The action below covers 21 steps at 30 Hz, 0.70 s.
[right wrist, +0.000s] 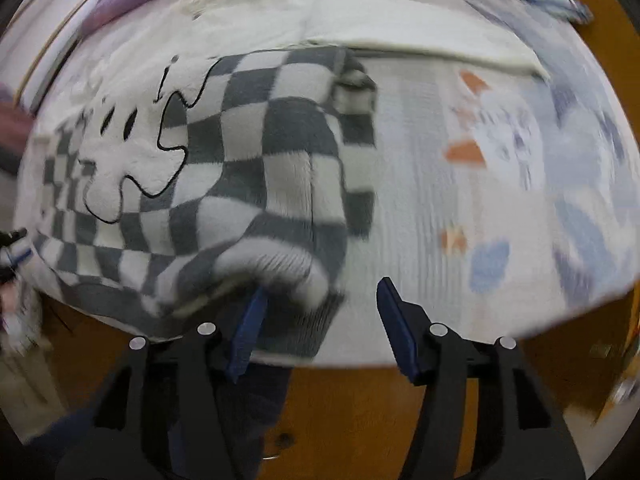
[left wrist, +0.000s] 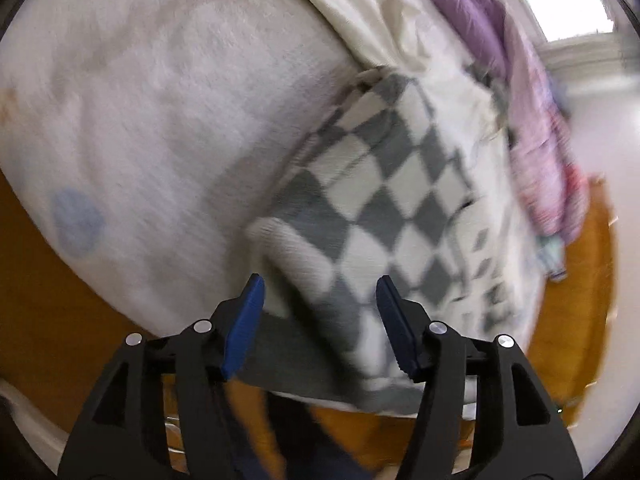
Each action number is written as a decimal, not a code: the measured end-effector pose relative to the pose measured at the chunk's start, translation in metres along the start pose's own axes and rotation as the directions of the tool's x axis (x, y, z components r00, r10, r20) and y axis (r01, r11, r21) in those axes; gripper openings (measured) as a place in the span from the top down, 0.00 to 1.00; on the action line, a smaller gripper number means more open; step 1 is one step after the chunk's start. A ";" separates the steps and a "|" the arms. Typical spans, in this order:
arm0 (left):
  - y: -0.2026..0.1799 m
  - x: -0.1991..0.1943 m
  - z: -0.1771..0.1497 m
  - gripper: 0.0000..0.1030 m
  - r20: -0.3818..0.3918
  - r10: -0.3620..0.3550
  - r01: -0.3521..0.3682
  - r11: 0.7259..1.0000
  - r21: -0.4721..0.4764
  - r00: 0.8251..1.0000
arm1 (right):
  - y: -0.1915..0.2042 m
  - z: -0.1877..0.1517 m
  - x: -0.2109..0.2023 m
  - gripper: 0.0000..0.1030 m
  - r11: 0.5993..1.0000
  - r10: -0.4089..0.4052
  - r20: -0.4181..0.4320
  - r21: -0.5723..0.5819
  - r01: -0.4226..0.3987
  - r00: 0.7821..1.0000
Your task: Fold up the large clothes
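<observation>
With both the left gripper [left wrist: 319, 292] and right gripper [right wrist: 320, 296] wide open and empty over the checkered sweater's [right wrist: 256, 168] near hem, each needed a firm corner pinch before lifting

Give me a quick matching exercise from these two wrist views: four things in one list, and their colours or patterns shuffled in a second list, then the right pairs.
Things:
1. sweater
2. garment pile
3. gripper pads
4. floor

Colours:
A. blue
B. orange-brown
C. grey and white checks
D. purple and pink

Pairs: 1-C, 2-D, 3-A, 4-B
</observation>
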<state>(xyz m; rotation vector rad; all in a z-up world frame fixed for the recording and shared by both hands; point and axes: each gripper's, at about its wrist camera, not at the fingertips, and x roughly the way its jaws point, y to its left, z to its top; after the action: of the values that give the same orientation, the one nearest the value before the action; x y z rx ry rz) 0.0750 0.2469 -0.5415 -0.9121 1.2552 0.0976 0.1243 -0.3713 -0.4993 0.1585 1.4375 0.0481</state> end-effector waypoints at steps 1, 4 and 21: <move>0.001 0.001 -0.003 0.42 0.002 -0.006 0.006 1.000 -0.012 1.000 | -0.005 -0.009 -0.003 0.46 0.996 0.045 0.001 0.081 -0.045 0.999; 0.003 0.019 -0.005 0.39 -0.030 -0.018 0.016 0.998 -0.066 0.999 | -0.014 -0.020 0.007 0.42 0.904 0.243 0.045 0.353 -0.243 0.969; -0.011 0.049 -0.025 0.88 -0.123 0.136 -0.127 0.989 0.078 0.983 | -0.043 0.014 0.068 0.89 0.787 0.205 0.035 0.588 -0.186 0.978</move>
<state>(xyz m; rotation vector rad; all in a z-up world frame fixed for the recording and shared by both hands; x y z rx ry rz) 0.0788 0.2047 -0.5773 -0.7843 1.4301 0.1007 0.1447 -0.4067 -0.5702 0.8288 1.4229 -0.2347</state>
